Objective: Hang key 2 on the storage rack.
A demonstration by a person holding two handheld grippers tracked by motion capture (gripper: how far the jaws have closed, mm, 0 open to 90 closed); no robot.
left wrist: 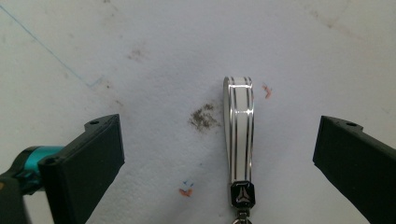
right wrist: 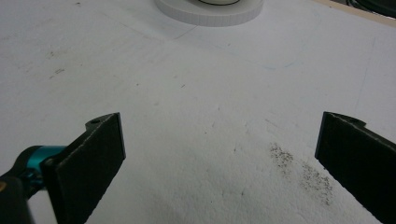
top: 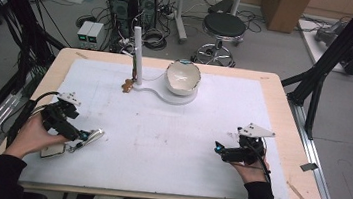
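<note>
- We hold the left gripper (left wrist: 219, 158) over the white metal key fob with dark stripes (left wrist: 238, 135); its jaws stand wide apart, one on each side of the fob and clear of it, likely lined up to close on it.
- The fob lies flat on the white table mat (top: 159, 143), well on our side of the white bowl on its round stand (top: 183, 77) and to its left.
- The right gripper (top: 220, 150) rests low on the mat, on our side of the bowl and to its right, jaws spread with nothing between them, probably waiting.
</note>
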